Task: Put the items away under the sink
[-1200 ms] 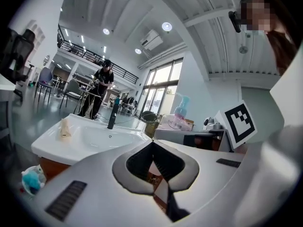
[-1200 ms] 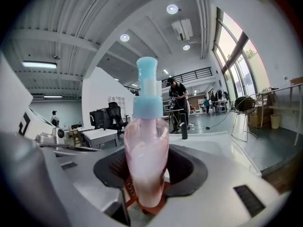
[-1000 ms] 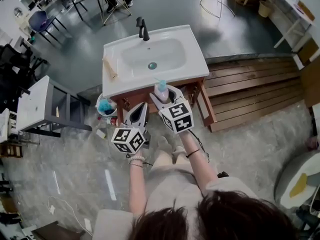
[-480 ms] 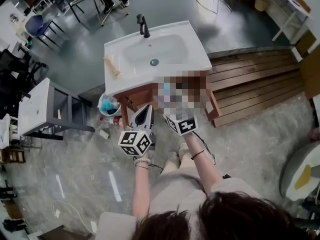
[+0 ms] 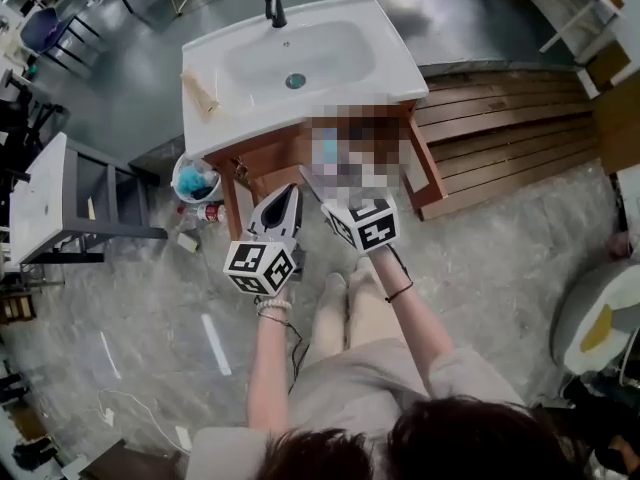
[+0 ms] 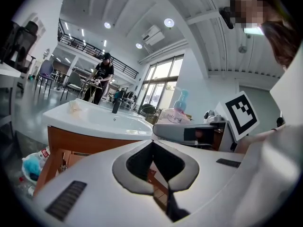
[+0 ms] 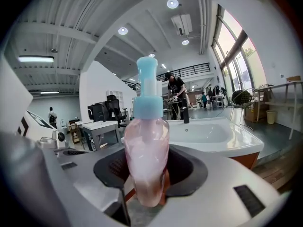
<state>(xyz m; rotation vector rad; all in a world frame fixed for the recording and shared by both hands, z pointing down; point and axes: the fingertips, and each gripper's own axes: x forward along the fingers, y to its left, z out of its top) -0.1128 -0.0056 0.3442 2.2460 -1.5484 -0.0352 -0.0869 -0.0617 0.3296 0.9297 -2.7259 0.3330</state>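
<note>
Now that both hands have sunk from the sink (image 5: 398,66) rim to the wooden cabinet (image 5: 268,171) front, the pink pump bottle (image 7: 144,148) — clamped upright in the right gripper (image 7: 144,189) — looks ready to go underneath. The left gripper (image 5: 288,196) rides alongside, jaws together on nothing.

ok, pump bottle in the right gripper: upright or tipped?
Upright: the pump bottle stands with its blue pump on top, clamped in the right gripper.
</note>
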